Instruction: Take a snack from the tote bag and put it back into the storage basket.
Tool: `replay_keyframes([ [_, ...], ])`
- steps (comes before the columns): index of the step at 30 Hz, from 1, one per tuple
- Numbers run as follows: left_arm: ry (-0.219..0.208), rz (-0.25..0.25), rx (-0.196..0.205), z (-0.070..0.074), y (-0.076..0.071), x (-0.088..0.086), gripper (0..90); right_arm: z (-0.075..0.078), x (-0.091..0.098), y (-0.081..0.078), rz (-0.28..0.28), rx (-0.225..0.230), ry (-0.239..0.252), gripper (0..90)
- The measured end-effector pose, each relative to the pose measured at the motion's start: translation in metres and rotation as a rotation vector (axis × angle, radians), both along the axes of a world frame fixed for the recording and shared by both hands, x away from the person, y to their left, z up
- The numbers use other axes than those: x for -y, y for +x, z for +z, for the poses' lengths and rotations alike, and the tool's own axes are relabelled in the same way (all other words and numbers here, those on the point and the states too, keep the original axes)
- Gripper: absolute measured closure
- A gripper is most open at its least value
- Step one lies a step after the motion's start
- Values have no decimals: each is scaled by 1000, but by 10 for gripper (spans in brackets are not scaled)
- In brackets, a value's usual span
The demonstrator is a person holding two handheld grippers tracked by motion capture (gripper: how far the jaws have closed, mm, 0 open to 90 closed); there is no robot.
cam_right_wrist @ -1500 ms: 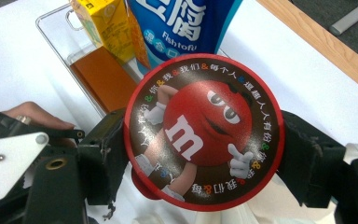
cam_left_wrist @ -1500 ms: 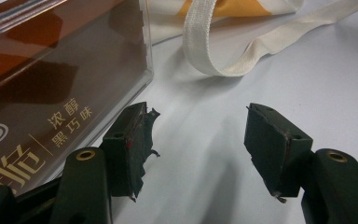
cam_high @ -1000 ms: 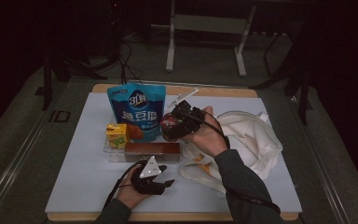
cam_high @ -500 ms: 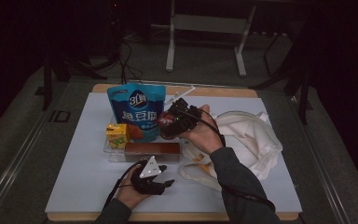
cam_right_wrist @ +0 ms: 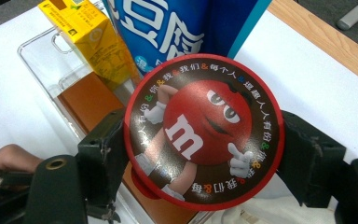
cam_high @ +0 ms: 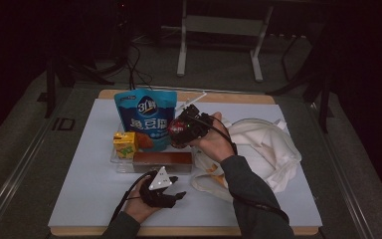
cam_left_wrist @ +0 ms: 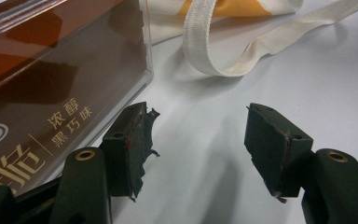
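The right gripper (cam_right_wrist: 200, 154) is holding a round red candy tin with a red cartoon face on its lid (cam_right_wrist: 204, 132). Its two black jaws are squeezing the tin from both sides, one on each edge of the lid. In the high view the right gripper (cam_high: 181, 130) is hanging with the round tin (cam_high: 177, 130) over the back part of a clear plastic tray (cam_high: 117, 162) on the white table (cam_high: 79, 189). Inside the tray a tall blue snack bag with white writing (cam_high: 146, 117) is standing up at the back. A small yellow drink carton (cam_high: 125, 144) is sitting just beside the bag. A long brown box with a clear cover (cam_high: 162, 160) is lying along the front of the tray. The tin is close to the blue bag and above the brown box. The left gripper (cam_high: 163, 195) is resting near the front of the table, just in front of the tray. In the left gripper view its jaws are standing wide apart with nothing between them, and the left gripper (cam_left_wrist: 198, 144) is pointing at the bare table next to the brown box (cam_left_wrist: 51, 84). A soft white cloth bag with long straps (cam_high: 258, 149) is lying on the table to the right of the tray, and one strap (cam_left_wrist: 223, 51) is curling past the box.
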State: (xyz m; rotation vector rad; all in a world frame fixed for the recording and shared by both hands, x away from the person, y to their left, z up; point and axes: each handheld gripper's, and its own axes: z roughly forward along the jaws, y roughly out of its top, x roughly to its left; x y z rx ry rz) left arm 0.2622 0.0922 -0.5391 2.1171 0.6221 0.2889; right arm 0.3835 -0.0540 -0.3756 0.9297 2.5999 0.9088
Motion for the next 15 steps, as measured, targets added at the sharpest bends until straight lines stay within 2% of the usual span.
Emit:
replay_keyframes([
  [15,-5,0,-4,0,0,0,403,-8,4,7,-25,-12,6,253],
])
